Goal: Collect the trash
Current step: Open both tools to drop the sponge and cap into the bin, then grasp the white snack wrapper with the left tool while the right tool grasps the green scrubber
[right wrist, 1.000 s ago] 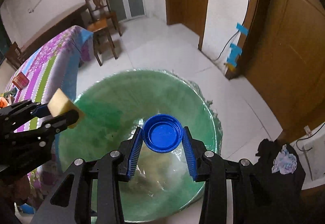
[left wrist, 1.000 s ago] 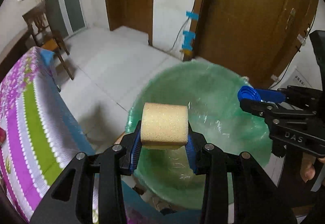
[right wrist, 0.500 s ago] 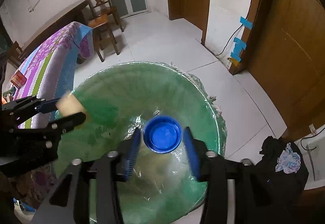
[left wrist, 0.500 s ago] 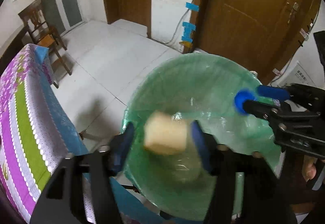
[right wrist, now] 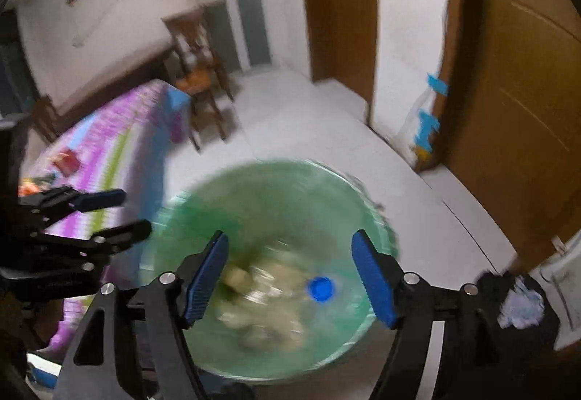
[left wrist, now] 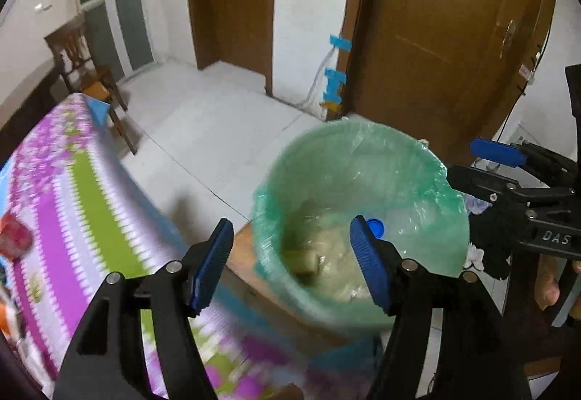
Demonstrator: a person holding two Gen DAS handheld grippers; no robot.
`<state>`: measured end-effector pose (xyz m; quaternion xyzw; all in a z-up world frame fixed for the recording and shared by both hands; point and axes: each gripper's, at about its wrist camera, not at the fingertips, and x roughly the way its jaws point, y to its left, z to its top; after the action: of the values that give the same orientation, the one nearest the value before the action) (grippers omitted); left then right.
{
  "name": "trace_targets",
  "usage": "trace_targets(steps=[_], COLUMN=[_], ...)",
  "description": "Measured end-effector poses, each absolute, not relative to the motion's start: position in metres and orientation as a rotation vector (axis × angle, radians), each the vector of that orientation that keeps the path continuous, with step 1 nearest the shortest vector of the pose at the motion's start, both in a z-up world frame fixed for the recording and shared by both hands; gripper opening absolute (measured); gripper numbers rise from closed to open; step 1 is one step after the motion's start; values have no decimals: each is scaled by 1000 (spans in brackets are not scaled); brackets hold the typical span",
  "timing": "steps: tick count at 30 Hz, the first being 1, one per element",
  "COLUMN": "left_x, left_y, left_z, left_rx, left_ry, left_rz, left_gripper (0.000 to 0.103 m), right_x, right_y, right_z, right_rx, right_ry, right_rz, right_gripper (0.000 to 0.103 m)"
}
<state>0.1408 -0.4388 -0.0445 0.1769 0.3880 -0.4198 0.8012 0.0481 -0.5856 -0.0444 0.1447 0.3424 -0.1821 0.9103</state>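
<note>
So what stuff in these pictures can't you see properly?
- What else lies in the bin: the right wrist view is motion-blurred, so only the blue cap and a smeared yellow sponge are clear.
- The blue cap in the left wrist view: partly hidden behind the left gripper's finger pad.
- The red thing on the tablecloth: blurred, near the edge.
- The person: only fingers show.
</note>
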Motion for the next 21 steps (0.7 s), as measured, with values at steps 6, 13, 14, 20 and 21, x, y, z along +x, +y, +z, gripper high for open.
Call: trace_targets(steps=[6, 13, 14, 20, 21], left_x=[151, 207, 217, 306, 321], left_y=[-343, -213, -195, -50, -31], left_z=[-14, 5, 6, 10, 9], left_rx=[314, 309, 302, 230, 214], left_ry=[771, 775, 787, 859, 877], left_rz=[-792, -571, -543, -264, -233], left_gripper=[64, 64, 64, 64, 66], right_x=[64, 126, 138, 212, 229], right_y=[-506, -406, -389, -305, -291], right_z=[-11, 17, 20, 29, 28], right_rx=[270, 159, 134, 9, -8], right_ry=[580, 589, 598, 646, 662], right_rz=[-232, 0, 30, 198, 227], right_gripper=[76, 80, 80, 80, 80])
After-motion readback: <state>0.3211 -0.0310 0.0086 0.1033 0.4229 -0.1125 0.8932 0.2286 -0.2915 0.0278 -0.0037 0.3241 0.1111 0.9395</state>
